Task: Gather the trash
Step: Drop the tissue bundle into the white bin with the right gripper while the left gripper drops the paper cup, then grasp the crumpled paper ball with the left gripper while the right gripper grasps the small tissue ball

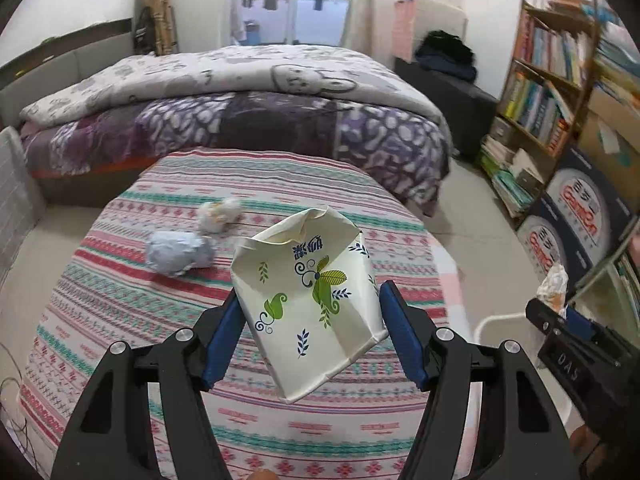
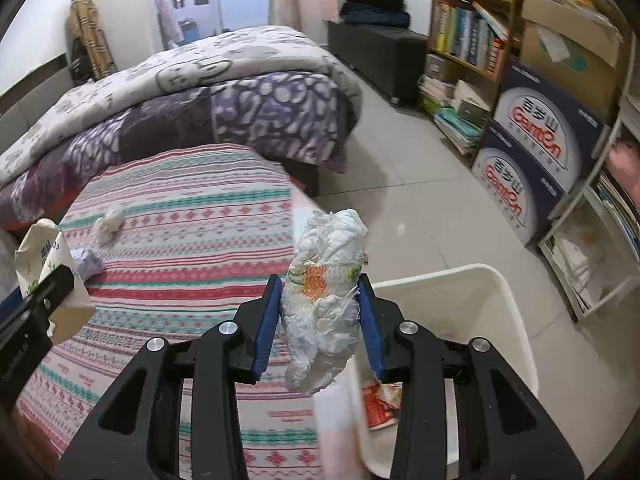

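Left wrist view first: the left gripper sits centre frame with its blue pads clamped on a crushed paper cup, white with green leaf print, lifted clear above the striped cloth. Two pieces remain on that cloth, left of centre: a bluish crumpled paper ball and, just beyond it, a smaller white paper wad, the two close together, possibly touching. At the right edge the right gripper pokes in, something crinkled showing above it, though how its jaws stand is hard to read from here. A thin white curve at lower right is probably the bin's rim, mostly cut off.

Over to the right wrist view: the right gripper is closed on a scrunched white wrapper with an orange mark, held just left of the white bin in the lower right. Inside the bin a red-and-white packet already lies, partly hidden behind the gripper's finger; whatever else is in there is blocked. At the left edge, the left gripper and its cup are cropped.

Judging by this, the job is about midway: at least one item binned, two in hand awaiting the drop, two still on the cloth. A blurred pale streak below the wrapper cannot be identified.
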A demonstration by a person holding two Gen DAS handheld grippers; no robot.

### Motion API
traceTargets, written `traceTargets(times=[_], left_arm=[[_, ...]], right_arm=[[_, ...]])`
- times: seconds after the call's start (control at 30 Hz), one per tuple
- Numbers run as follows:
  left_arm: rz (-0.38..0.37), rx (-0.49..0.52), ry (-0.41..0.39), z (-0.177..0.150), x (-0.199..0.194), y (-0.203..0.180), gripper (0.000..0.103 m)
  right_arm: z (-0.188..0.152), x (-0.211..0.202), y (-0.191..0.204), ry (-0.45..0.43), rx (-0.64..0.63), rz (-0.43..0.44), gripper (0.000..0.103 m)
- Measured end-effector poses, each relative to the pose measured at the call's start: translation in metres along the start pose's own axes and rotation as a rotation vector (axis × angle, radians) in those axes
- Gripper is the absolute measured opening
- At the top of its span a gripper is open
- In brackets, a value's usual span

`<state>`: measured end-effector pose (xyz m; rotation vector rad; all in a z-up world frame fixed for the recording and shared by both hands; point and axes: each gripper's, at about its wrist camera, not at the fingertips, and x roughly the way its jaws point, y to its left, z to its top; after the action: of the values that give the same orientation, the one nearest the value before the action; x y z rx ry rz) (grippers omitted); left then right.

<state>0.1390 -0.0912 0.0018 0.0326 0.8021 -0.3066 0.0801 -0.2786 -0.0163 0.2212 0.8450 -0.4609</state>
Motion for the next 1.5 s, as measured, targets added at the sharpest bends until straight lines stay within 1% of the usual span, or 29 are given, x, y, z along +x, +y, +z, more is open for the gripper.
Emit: traceTargets(times=[0.2, 0.43, 0.57, 0.63, 0.7, 0.73, 0.77, 0.8, 0.9, 1.13, 1.2, 1.27, 1.3, 1.5], left_arm=[[-0.056, 0.06, 0.015, -0.007, 0.007, -0.034, 0.066], [-0.159, 0.166, 0.031, -0.023, 0.012, -0.083, 0.067], [-0.23, 0.219, 0.054, -0.034, 0.015, -0.111, 0.067], [-0.263, 0.239, 0.067, -0.039, 0.015, -0.123, 0.067], [-0.299, 0.259, 0.077, -0.043, 0.015, -0.134, 0.067], [-0.315, 0.271, 0.082, -0.046, 0.015, -0.14, 0.067], [-0.331, 0.285, 0.088, -0.049, 0.016, -0.147, 0.067], [-0.344, 0.296, 0.094, -0.052, 0.016, -0.153, 0.067], [-0.378, 0.324, 0.11, -0.059, 0.017, -0.169, 0.067], [-0.457, 0.361, 0.154, -0.075, 0.02, -0.198, 0.068], [-0.499, 0.365, 0.179, -0.078, 0.022, -0.204, 0.071], [-0.543, 0.364, 0.201, -0.081, 0.023, -0.207, 0.079], [-0.556, 0.359, 0.209, -0.082, 0.023, -0.208, 0.08], [-0.57, 0.336, 0.234, -0.079, 0.027, -0.198, 0.081]], right_arm=[[0.001, 0.002, -0.039, 0.027, 0.062, -0.046, 0.036], [-0.001, 0.005, -0.091, 0.066, 0.168, -0.102, 0.038], [-0.002, 0.004, -0.115, 0.08, 0.215, -0.121, 0.038], [-0.003, 0.004, -0.126, 0.084, 0.237, -0.131, 0.044], [-0.004, 0.001, -0.136, 0.075, 0.263, -0.152, 0.058], [-0.004, -0.001, -0.142, 0.068, 0.276, -0.164, 0.061], [-0.004, -0.003, -0.149, 0.061, 0.291, -0.176, 0.066], [-0.005, -0.004, -0.154, 0.057, 0.303, -0.182, 0.07], [-0.007, -0.008, -0.173, 0.051, 0.353, -0.192, 0.076], [-0.011, -0.014, -0.205, 0.046, 0.442, -0.203, 0.084], [-0.012, -0.014, -0.211, 0.045, 0.461, -0.202, 0.085], [-0.011, -0.014, -0.214, 0.046, 0.477, -0.199, 0.087], [-0.011, -0.014, -0.215, 0.046, 0.482, -0.195, 0.087], [-0.009, -0.014, -0.203, 0.047, 0.468, -0.179, 0.09]])
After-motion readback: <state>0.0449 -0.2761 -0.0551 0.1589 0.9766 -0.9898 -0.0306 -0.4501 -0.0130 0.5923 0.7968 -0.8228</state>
